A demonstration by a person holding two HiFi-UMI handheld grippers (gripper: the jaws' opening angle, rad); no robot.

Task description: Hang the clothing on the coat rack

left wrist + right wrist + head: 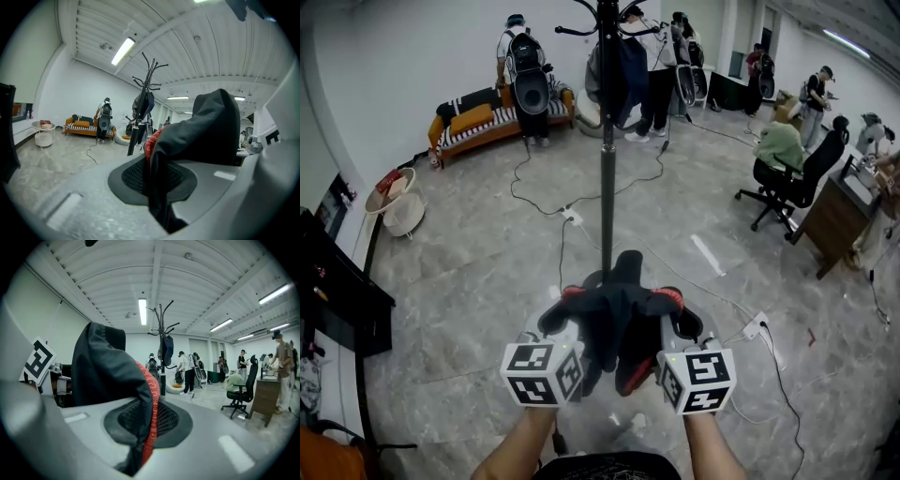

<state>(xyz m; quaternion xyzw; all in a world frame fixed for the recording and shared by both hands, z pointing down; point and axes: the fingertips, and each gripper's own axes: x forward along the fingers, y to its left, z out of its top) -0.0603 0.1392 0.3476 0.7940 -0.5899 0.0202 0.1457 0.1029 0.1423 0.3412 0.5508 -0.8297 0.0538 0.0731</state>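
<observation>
A black garment with red trim (619,319) hangs bunched between my two grippers low in the head view. My left gripper (561,317) is shut on its left part and my right gripper (677,319) on its right part. In the left gripper view the cloth (211,126) is pinched in the jaws over the dark pad, and the right gripper view shows the same, its red edge (149,399) running down into the jaws. The black coat rack (607,159) stands straight ahead, its base hidden behind the garment. A dark garment (628,66) hangs near its top hooks (161,329).
Cables and a power strip (572,217) lie on the grey floor beside the rack. An orange sofa (492,117) and several people stand at the back. A person sits in an office chair (783,164) by a desk (839,211) at the right. A white basket (398,202) stands at the left.
</observation>
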